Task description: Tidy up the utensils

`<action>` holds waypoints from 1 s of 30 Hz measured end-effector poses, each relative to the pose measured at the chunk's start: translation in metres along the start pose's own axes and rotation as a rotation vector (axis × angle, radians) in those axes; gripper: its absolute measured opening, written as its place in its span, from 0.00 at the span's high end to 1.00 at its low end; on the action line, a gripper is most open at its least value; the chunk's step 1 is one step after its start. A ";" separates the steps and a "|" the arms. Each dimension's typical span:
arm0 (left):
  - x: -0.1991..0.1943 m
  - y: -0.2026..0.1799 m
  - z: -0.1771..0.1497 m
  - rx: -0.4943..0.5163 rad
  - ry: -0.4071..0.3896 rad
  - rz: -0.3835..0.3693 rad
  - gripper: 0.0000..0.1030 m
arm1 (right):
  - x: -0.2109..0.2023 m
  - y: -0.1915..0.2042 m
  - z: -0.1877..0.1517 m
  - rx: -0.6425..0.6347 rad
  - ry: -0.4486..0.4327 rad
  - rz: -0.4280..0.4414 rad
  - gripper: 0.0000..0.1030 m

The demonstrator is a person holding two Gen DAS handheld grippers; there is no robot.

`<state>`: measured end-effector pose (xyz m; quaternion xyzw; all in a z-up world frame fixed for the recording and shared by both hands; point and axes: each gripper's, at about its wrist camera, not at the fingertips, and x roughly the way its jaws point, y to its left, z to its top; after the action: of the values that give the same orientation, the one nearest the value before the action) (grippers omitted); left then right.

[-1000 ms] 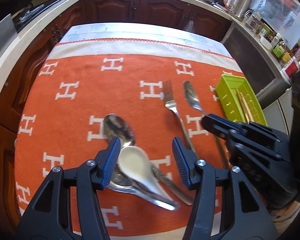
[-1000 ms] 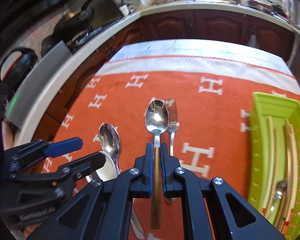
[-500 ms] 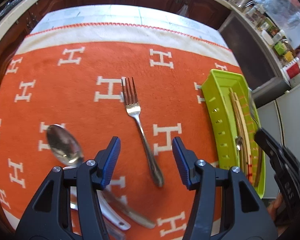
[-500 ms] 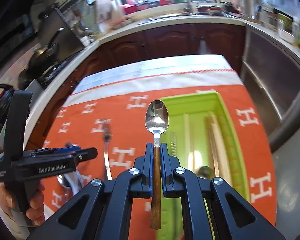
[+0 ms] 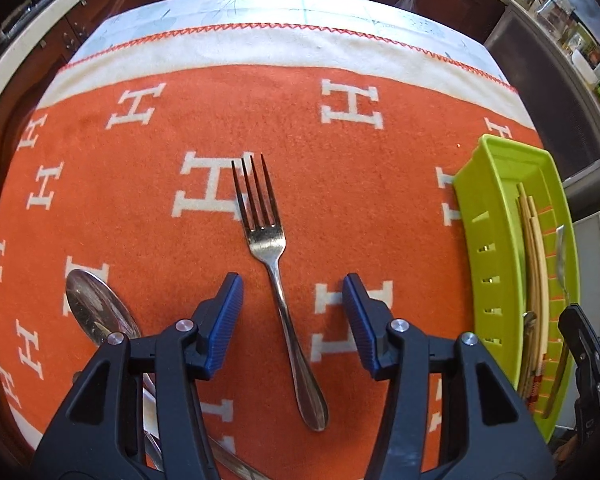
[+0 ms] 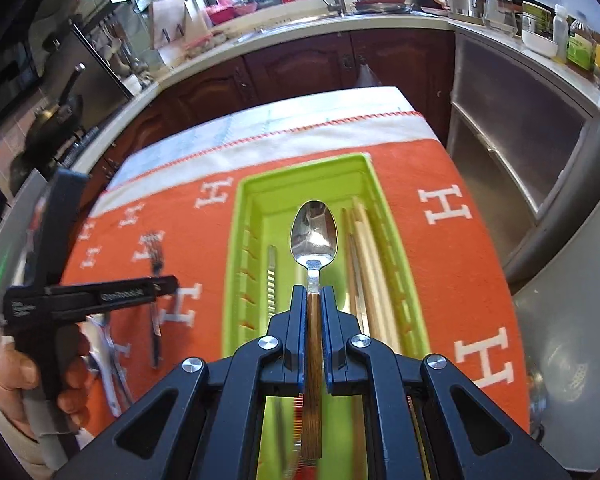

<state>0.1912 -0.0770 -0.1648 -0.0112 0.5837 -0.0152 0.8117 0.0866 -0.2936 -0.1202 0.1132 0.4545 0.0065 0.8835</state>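
Note:
My right gripper (image 6: 313,300) is shut on the wooden handle of a steel spoon (image 6: 314,232), bowl forward, held above the green utensil tray (image 6: 256,188). Wooden chopsticks (image 6: 366,248) lie along the tray's right side. In the left wrist view my left gripper (image 5: 292,312) hangs open just above the handle of a steel fork (image 5: 266,240) on the orange cloth; its blue fingers (image 5: 224,320) straddle the handle without touching. A large steel spoon (image 5: 96,312) lies at the lower left, partly hidden by the gripper body. The tray (image 5: 488,200) sits at the right edge.
The orange cloth with white H marks (image 5: 180,112) covers the table, white-bordered at the far side. Dark kitchen cabinets (image 6: 300,68) and a worktop with a sink (image 6: 340,16) stand beyond. A steel appliance front (image 6: 512,128) is close to the table's right edge.
My right gripper carried the spoon rightward from above the cloth to above the green tray. My left gripper moved right from the pile of spoons and came down over the fork.

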 end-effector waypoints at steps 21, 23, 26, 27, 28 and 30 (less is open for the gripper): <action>-0.052 -0.016 -0.017 0.006 -0.042 -0.145 0.98 | -0.016 -0.014 -0.007 0.047 -0.004 -0.025 0.69; -0.070 -0.028 -0.021 0.031 -0.038 -0.197 0.98 | -0.022 -0.015 -0.007 0.049 -0.013 -0.030 0.69; -0.090 -0.050 -0.027 0.069 -0.031 -0.253 0.98 | -0.033 -0.017 -0.008 0.054 -0.028 -0.042 0.68; -0.094 -0.057 -0.028 0.080 -0.026 -0.270 0.98 | -0.037 -0.017 -0.009 0.056 -0.032 -0.049 0.68; -0.097 -0.065 -0.030 0.090 -0.019 -0.286 0.98 | -0.040 -0.019 -0.009 0.060 -0.035 -0.052 0.68; -0.101 -0.081 -0.032 0.113 -0.006 -0.307 0.98 | -0.046 -0.023 -0.010 0.067 -0.040 -0.060 0.67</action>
<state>0.1282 -0.1542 -0.0764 -0.0545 0.5710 -0.1717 0.8010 0.0492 -0.3192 -0.0934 0.1293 0.4399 -0.0377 0.8879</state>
